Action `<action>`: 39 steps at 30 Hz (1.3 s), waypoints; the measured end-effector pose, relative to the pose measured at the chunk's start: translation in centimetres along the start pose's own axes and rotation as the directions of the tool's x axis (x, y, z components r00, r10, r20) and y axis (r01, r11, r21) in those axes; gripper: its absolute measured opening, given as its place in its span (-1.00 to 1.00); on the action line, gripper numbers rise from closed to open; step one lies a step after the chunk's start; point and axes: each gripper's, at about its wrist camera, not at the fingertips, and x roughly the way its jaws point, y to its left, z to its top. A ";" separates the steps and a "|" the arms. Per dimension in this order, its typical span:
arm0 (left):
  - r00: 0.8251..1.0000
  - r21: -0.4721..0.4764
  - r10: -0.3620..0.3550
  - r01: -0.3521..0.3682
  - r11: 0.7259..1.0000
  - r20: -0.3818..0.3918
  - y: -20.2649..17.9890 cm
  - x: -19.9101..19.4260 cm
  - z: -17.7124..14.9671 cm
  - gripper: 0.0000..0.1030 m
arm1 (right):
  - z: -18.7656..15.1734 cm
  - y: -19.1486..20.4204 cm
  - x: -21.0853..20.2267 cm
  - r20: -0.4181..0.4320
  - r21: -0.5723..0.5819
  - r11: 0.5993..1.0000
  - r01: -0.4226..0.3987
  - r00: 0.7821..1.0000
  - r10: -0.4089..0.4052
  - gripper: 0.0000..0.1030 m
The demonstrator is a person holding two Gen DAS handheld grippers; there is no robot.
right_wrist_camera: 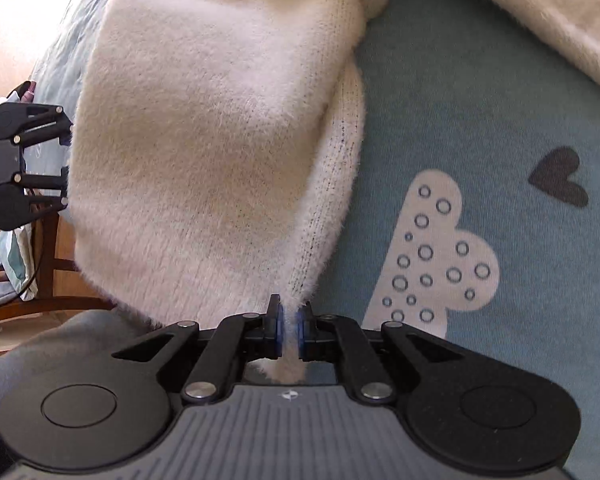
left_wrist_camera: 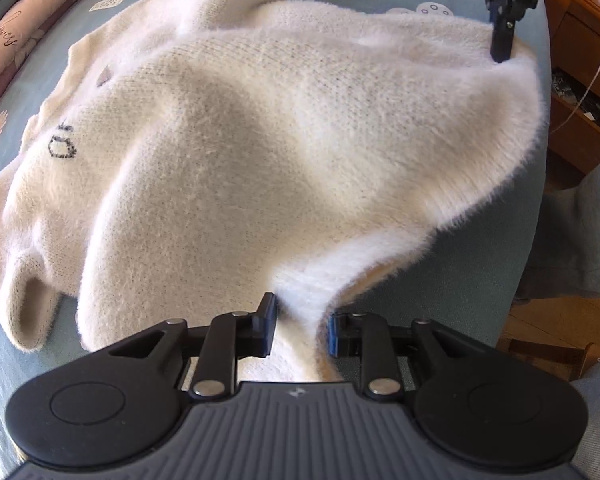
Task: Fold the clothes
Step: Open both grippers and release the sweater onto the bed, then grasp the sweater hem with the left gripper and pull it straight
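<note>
Left wrist view: the left gripper (left_wrist_camera: 302, 330) is pinching the sweater (left_wrist_camera: 260, 152) hem, the garment stretching ahead across the bedspread (left_wrist_camera: 452, 292) toward the right gripper (left_wrist_camera: 502, 54). Right wrist view: the right gripper (right_wrist_camera: 291, 332) is clenching the sweater (right_wrist_camera: 204, 140) edge, fabric running ahead and leftward to the left gripper (right_wrist_camera: 66, 156).

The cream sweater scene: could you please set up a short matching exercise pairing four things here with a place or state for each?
Things:
1. cream sweater
2. right tool
3. bedsheet
4. wooden cabinet

Places or states:
A. blue-green, printed with hearts
B. fluffy, spread over the bed, with dark lettering
C. stands beside the bed, at the right edge of the left wrist view
D. pinched shut on a narrow edge of fabric

Pairs: 1-B, 2-D, 3-A, 4-C
</note>
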 end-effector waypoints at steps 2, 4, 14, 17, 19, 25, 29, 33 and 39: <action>1.000 0.021 -0.010 0.010 1.000 -0.007 -0.3 0.1 -0.3 -0.51 | -1.2 0.2 0.0 -0.017 0.015 1.000 0.021 1.000 -0.020 -0.86; 1.000 0.038 -0.012 0.012 0.999 -0.006 -0.5 0.0 -0.7 -0.51 | -1.8 0.6 0.0 -0.009 0.022 0.998 0.052 0.999 -0.052 -0.85; 0.999 -0.012 -0.039 0.038 0.999 -0.009 0.1 -1.3 -3.6 -0.46 | -0.8 1.5 -3.0 0.171 0.127 0.986 0.111 0.976 -0.132 -0.42; 0.999 -0.079 -0.043 0.043 0.996 0.001 1.0 -1.9 -4.8 -0.25 | 0.7 1.5 -4.5 0.233 0.146 0.983 0.112 0.962 -0.145 -0.37; 0.997 -0.181 -0.071 0.072 0.981 0.011 2.1 -2.2 -5.7 -0.23 | 1.7 1.6 -5.2 0.265 0.155 0.981 0.114 0.952 -0.152 -0.27; 0.980 -0.618 -0.177 0.192 0.763 0.086 7.1 -2.3 -9.8 -0.22 | 4.5 4.5 -4.0 0.315 0.113 0.989 0.095 0.940 -0.127 -0.27; 0.959 -0.810 -0.219 0.270 0.521 0.179 9.2 -2.1 -13.0 -0.13 | 5.8 6.6 -3.1 0.334 0.080 0.994 0.081 0.937 -0.103 -0.27; 0.940 -0.862 -0.233 0.325 0.389 0.249 9.9 -2.1 -15.5 -0.04 | 6.4 7.6 -2.6 0.334 0.058 0.995 0.078 0.938 -0.093 -0.27; 0.902 -0.895 -0.295 0.385 0.225 0.314 10.4 1.3 -17.6 0.20 | 6.6 8.1 -2.3 0.338 0.071 0.994 0.087 0.935 -0.106 -0.27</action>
